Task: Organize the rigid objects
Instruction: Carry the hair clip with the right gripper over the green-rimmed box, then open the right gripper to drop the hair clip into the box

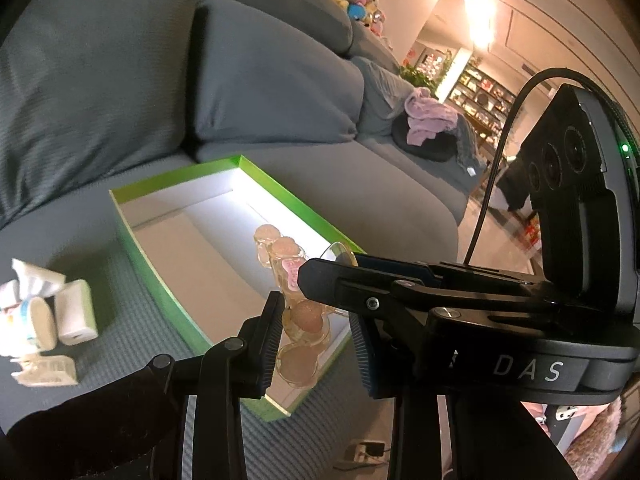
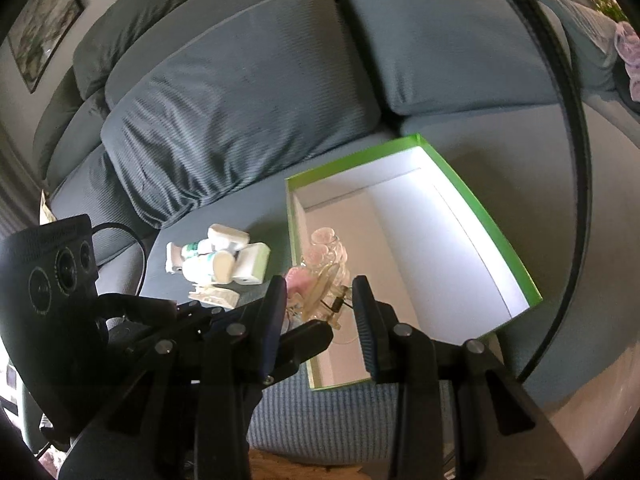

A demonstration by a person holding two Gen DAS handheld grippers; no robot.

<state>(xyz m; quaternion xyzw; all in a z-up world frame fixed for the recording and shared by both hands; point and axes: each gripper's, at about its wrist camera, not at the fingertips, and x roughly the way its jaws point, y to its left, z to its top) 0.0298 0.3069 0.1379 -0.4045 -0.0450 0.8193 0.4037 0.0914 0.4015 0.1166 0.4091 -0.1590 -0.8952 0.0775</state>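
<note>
A green box with a white inside lies open on the grey sofa seat. A clear plastic case of round pinkish pads is over the box's near end, between both grippers. My left gripper has its fingers open around the case's lower part; contact is unclear. My right gripper is open around the case from the other side; it also crosses the left wrist view. White rigid items lie in a pile left of the box.
Grey sofa back cushions stand behind the box. A purple cloth lies further along the sofa. A charger lies on the floor below. A black cable arcs across the right wrist view.
</note>
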